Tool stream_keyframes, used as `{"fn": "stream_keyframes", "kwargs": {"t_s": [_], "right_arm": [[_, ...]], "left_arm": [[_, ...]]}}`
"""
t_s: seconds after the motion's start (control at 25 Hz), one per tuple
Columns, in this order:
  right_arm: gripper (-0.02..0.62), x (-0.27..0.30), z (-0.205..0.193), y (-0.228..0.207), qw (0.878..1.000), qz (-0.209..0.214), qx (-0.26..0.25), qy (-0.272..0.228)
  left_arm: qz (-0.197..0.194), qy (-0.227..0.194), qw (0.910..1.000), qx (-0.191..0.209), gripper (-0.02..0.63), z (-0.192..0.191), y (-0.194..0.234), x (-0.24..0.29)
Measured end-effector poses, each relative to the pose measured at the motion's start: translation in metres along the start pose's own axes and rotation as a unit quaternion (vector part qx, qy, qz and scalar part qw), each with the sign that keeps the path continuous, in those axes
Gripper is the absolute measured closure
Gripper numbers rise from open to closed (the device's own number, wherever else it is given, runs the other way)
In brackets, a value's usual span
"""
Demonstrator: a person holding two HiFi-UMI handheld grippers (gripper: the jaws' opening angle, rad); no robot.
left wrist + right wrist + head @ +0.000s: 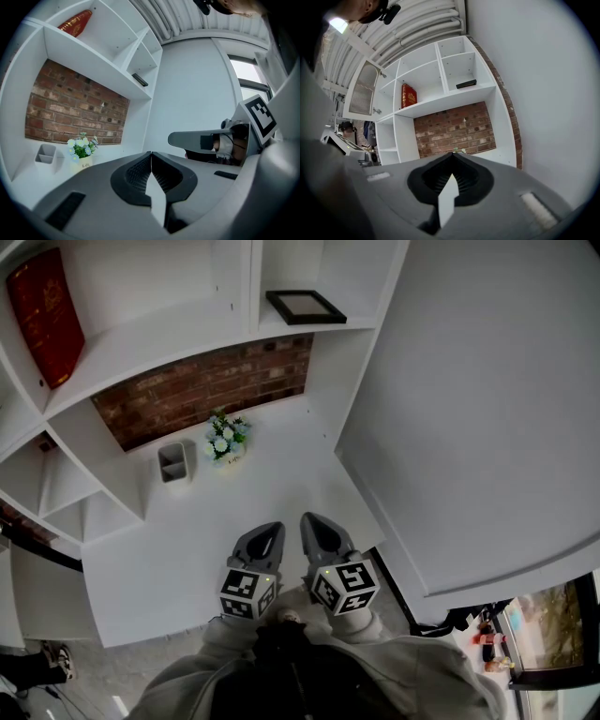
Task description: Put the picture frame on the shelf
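The black picture frame (305, 307) lies flat in the upper right compartment of the white shelf (159, 329); it also shows as a dark bar in the left gripper view (139, 79) and the right gripper view (466, 84). Both grippers hang side by side low over the white counter (178, 549), far below the frame and close to the person's body. My left gripper (272, 529) (151, 153) is shut with nothing in it. My right gripper (309, 519) (452, 153) is shut and empty too; its jaws show from the side in the left gripper view (171, 139).
A red book (45, 315) leans in the upper left compartment. A small pot of flowers (226, 439) and a grey holder (173, 463) stand on the counter before the brick wall (206, 385). A white wall (487, 409) closes the right side.
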State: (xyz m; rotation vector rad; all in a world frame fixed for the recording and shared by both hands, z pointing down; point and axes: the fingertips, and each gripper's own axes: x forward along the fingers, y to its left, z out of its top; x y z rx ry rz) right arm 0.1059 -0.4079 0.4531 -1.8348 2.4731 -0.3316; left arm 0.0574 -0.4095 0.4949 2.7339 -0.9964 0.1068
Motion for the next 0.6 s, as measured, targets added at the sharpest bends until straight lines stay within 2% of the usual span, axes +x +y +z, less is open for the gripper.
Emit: {"fn": "stream_keyframes", "kwargs": {"t_s": [0.6], "right_arm": [[0.597, 0.0009, 0.0056, 0.0093, 1.000, 0.007, 0.013, 0.000]], "left_arm": [[0.001, -0.002, 1.0000, 0.003, 0.601, 0.0090, 0.0020, -0.0066]]}}
